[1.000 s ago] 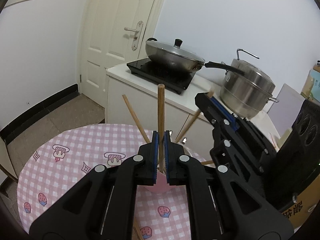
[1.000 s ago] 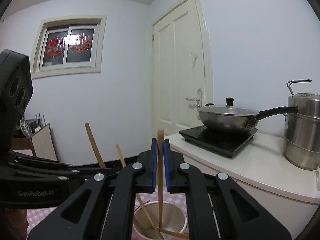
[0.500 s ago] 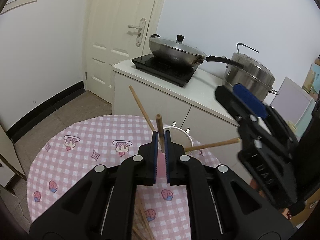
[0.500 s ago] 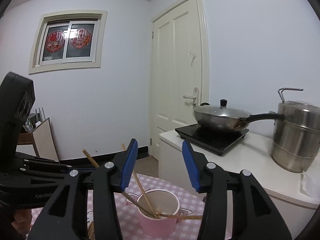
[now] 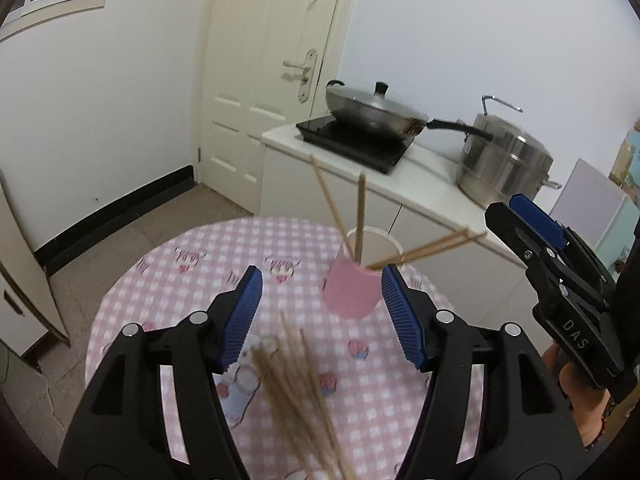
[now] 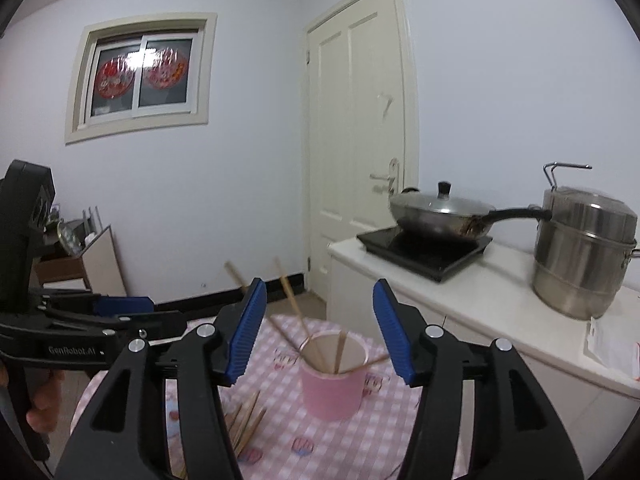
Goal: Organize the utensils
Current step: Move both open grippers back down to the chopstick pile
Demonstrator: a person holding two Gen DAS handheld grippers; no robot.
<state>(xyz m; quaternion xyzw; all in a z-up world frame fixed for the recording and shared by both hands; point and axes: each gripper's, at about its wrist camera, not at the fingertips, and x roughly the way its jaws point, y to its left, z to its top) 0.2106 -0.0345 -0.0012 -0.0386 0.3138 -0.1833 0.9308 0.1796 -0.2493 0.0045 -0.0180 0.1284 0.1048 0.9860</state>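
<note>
Room: white walls, panelled door (image 6: 360,140), window (image 6: 140,74) with red decals. White counter (image 5: 432,176) carried a black induction hob (image 5: 356,142), lidded steel wok (image 5: 372,110) and stacked steel steamer pot (image 5: 504,164). Round table (image 5: 160,292), pink-check cloth with cartoon prints. Left tool (image 5: 322,314) was wide apart, holding nothing, blue ribbed pads either side of the pink cup (image 5: 354,282), not touching it. Right tool (image 6: 320,326) also wide apart, empty, above the cup. Cup was upright on the table with several wooden chopsticks (image 5: 360,216) leaning in it at splayed angles. Loose chopstick pile (image 5: 296,392) lay flat on the cloth near the cup, blurred.
</note>
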